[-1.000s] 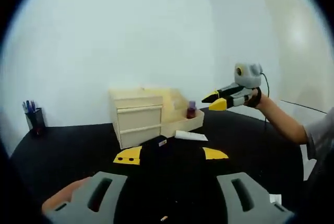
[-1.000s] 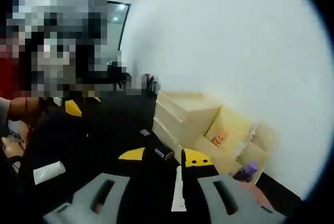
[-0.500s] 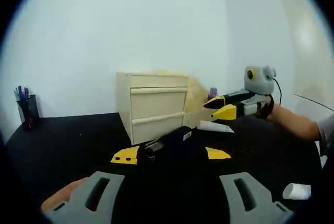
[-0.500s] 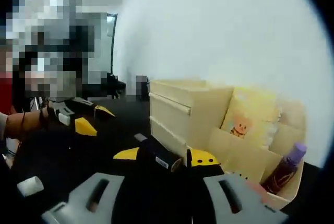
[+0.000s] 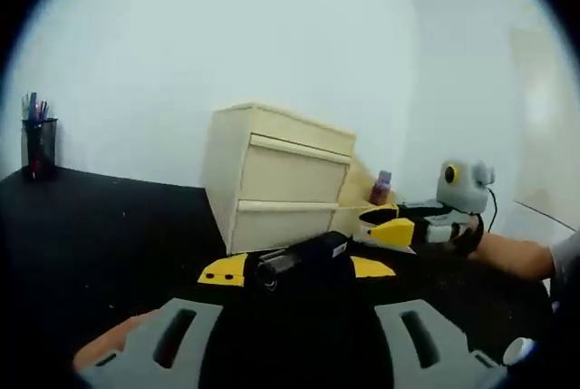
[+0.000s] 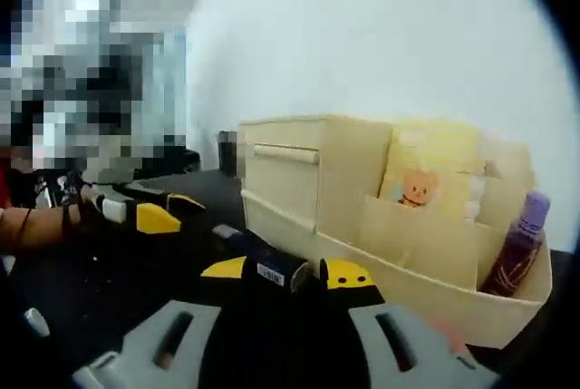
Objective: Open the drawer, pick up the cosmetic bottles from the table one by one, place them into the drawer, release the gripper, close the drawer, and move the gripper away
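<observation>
A cream two-drawer cabinet (image 5: pixel 276 185) stands on the black table, both drawer fronts flush. My left gripper (image 5: pixel 297 269) is shut on a black cosmetic bottle (image 5: pixel 299 256) that lies across its yellow tips, a little short of the lower drawer. The right gripper (image 5: pixel 385 224) reaches in from the right, beside the cabinet's right corner. In the right gripper view, my right gripper (image 6: pixel 286 271) is shut on another black bottle with a white label (image 6: pixel 263 267), close to the cabinet (image 6: pixel 290 176). The left gripper (image 6: pixel 163 212) shows at the left, held by a hand.
A cream side organizer (image 6: pixel 435 267) adjoins the cabinet, holding a purple bottle (image 6: pixel 521 244) and a card with an orange bear (image 6: pixel 417 191). A pen cup (image 5: pixel 36 144) stands far left. A small white object (image 5: pixel 518 350) lies on the table at the lower right.
Both cameras have dropped lower and come nearer the cabinet, which now looms larger. The right gripper has sunk to table level beside it. Both bottles stay held.
</observation>
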The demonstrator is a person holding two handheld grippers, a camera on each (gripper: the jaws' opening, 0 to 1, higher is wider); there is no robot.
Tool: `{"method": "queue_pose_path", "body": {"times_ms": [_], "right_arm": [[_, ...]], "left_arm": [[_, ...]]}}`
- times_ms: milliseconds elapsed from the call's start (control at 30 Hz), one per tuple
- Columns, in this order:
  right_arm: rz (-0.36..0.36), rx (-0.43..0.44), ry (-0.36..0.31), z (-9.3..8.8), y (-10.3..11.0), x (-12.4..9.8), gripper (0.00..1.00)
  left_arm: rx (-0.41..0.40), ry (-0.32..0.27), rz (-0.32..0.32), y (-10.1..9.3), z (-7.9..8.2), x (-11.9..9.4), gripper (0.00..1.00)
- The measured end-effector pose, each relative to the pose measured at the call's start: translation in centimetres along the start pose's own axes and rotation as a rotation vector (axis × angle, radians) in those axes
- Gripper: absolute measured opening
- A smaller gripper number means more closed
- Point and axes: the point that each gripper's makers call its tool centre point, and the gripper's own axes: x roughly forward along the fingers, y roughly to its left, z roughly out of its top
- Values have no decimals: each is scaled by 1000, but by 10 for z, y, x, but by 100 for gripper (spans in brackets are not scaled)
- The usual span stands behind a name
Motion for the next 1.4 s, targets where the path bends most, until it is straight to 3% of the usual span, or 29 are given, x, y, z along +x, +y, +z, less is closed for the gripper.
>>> {"method": "queue_pose_path", "body": {"times_ms": [100, 300, 533, 967, 1133, 1400], "right_arm": [[-18, -61, 29, -8, 3, 5, 27], [-53, -80, 58, -19, 8, 16, 26], [-55, -56, 58, -25, 6, 18, 19], [-20, -113, 67, -31, 14, 21, 13], [12, -71, 69, -30, 18, 21, 13], [27, -80, 81, -28, 25, 13, 13]], "left_arm": [[48, 38, 32, 0, -8, 4, 35], [58, 70, 97, 9, -15, 10, 34], [32, 57, 90, 7, -13, 16, 28], [42, 83, 68, 3, -20, 21, 30], [45, 83, 80, 4, -19, 21, 35], [20, 90, 79, 0, -18, 16, 36]]}}
